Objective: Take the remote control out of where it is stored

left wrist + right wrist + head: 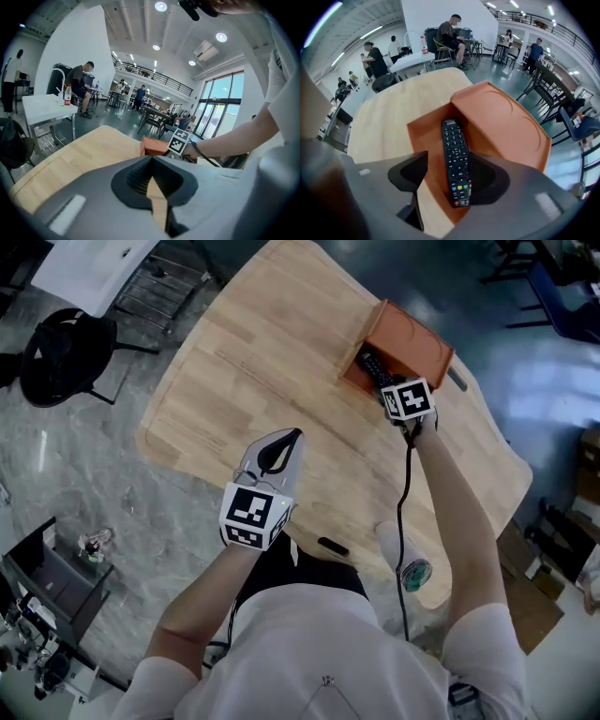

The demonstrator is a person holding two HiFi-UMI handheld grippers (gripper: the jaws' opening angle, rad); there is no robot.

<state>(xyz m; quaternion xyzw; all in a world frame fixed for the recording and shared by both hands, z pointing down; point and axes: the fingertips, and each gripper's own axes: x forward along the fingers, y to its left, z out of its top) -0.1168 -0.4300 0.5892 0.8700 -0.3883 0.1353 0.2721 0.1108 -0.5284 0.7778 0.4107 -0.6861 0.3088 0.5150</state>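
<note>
Orange box (pixel 417 345) stands on the wooden table (pixel 253 362), and the black remote control (pixel 455 159) lies inside it. The right gripper (pixel 447 159) has its jaws apart on both sides of the remote's lower end, not clamped. The left gripper (pixel 151 161) has its jaws together and holds nothing, above the table.

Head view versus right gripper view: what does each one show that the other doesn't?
Only the head view shows the left gripper above the wooden table and a white bottle near the table's edge. Only the right gripper view shows the remote control with its buttons, lying between the parted tongs of the right gripper, and people in the hall behind. Both show the remote inside the orange box on the table.
</note>
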